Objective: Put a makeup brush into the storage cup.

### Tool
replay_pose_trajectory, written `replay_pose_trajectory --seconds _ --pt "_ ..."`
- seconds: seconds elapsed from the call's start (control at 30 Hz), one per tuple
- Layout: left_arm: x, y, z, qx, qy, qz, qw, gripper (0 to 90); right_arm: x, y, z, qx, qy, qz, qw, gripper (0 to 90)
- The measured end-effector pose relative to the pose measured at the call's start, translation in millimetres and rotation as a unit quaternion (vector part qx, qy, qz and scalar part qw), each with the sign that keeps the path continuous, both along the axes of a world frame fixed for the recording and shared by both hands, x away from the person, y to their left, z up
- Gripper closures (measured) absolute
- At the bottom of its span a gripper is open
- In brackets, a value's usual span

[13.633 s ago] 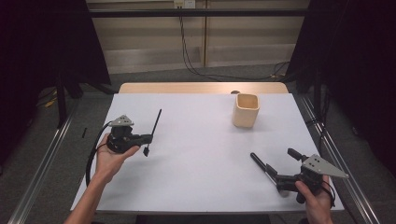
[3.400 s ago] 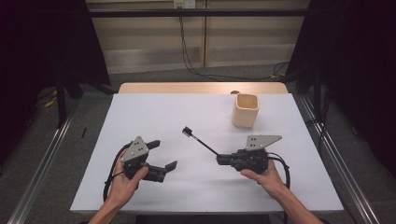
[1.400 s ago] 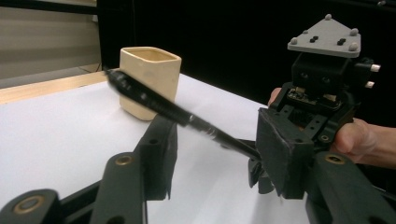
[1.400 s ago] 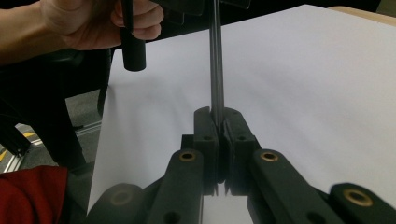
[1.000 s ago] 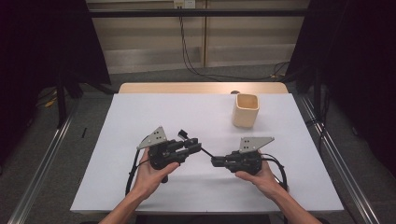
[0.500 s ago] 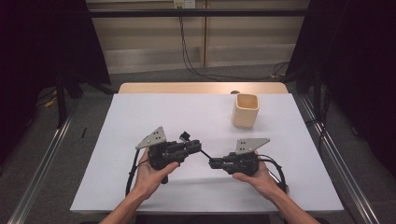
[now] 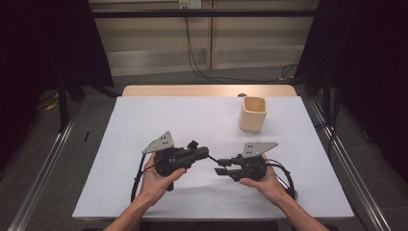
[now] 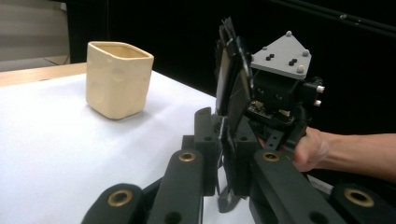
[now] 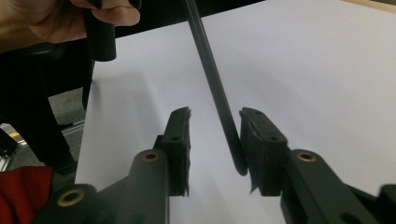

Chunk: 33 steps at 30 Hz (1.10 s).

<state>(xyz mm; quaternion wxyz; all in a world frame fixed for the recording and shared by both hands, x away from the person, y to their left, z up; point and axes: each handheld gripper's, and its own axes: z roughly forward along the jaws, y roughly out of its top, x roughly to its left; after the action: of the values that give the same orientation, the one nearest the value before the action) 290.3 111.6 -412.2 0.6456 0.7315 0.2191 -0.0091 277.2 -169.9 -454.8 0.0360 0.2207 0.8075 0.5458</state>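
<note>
Left gripper point(image 7: 201, 153), near the table's point(image 7: 144, 115) front edge, clamps the black brush point(image 9: 215, 88); its jaws have just been closing. Right gripper point(image 7: 222, 167) stands released around the handle; its jaws have just been opening.

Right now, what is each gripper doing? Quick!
Left gripper: shut on the black stick.
Right gripper: open, jaws just parted; the stick's end lies between them.

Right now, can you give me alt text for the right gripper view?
The right gripper's two black jaws stand apart over the white table cover, their jaws having just been opening, with a slim black rod-shaped tool handle slanting down between them, close against the right-hand pad. At upper left, the person's other hand grips a black part.
</note>
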Motion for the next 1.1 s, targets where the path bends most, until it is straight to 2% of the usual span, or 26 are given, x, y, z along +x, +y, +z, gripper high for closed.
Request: replay_pose_trajectory --seconds 0.27,0.47,0.73,0.77,0.83,0.87,0.97,1.03,1.1 --pt "2.6 8.2 4.4 -0.002 0.003 0.007 1.0 85.5 0.0 -5.0 3.4 0.011 0.002 -0.008 0.9999 48.1" --pt "3.2 12.8 9.2 0.002 0.0 0.007 1.0 85.5 0.2 -7.4 5.8 0.019 0.007 -0.018 0.9996 30.4" --pt "4.6 19.5 13.4 0.02 -0.005 0.009 0.9997 85.4 0.4 -10.2 8.9 0.031 0.009 -0.029 0.9991 10.7" --pt "4.6 20.6 14.3 0.018 -0.005 0.01 0.9998 85.4 0.6 -10.9 9.3 0.034 0.01 -0.031 0.9989 10.5" --pt "4.9 22.8 16.7 0.023 -0.008 0.012 0.9996 85.4 0.5 -12.1 9.6 0.034 0.009 -0.032 0.9989 2.7" --pt "5.3 24.4 17.9 0.024 -0.008 0.012 0.9996 85.4 0.3 -12.2 9.6 0.031 0.007 -0.031 0.999 2.6" --pt "7.1 28.3 21.2 0.048 -0.008 0.014 0.9987 85.4 0.2 -14.2 9.0 0.034 0.013 -0.024 0.999 0.9" --pt "7.6 30.5 22.6 0.046 -0.003 0.016 0.9988 85.4 0.4 -14.7 8.9 0.035 0.012 -0.026 0.999 1.0" --pt "9.2 32.6 25.9 0.066 0.0 0.014 0.9977 85.4 0.2 -15.7 8.7 0.034 0.012 -0.032 0.9988 1.6"
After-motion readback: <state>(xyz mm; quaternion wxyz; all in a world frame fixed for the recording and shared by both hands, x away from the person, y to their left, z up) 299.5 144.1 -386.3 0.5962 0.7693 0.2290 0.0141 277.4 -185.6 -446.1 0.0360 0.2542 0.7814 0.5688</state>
